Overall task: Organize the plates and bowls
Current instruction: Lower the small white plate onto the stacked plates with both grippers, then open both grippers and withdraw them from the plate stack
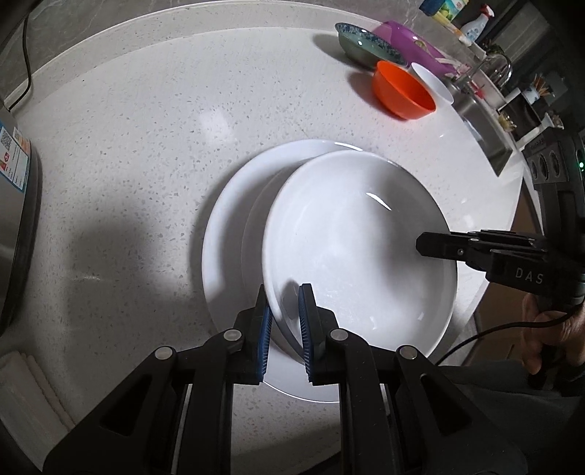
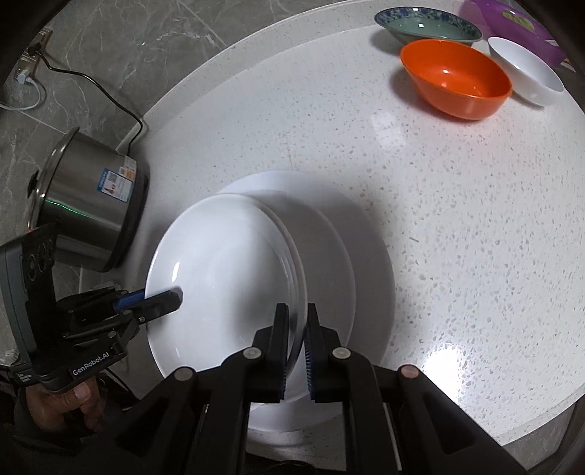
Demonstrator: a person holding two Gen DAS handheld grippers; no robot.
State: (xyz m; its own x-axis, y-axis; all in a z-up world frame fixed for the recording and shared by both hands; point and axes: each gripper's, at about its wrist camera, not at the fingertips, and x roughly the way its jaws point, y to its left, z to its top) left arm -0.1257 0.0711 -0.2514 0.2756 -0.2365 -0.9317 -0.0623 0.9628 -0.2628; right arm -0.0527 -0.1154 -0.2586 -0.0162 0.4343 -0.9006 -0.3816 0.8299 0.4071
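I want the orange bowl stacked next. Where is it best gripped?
Grip the orange bowl by its thin rim, likely the near edge, coming from above with one finger inside. It sits upright and open, and white bowl crowds its far side.

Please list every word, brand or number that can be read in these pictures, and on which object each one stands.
"DAS": white letters on the black body of the right gripper, cut off by the picture's edge.
"GenRobot.AI": on the body of the left gripper.
Blue and orange sticker on the steel pot: print too small to read.
Labels on the bottles by the sink: blurred, unreadable.
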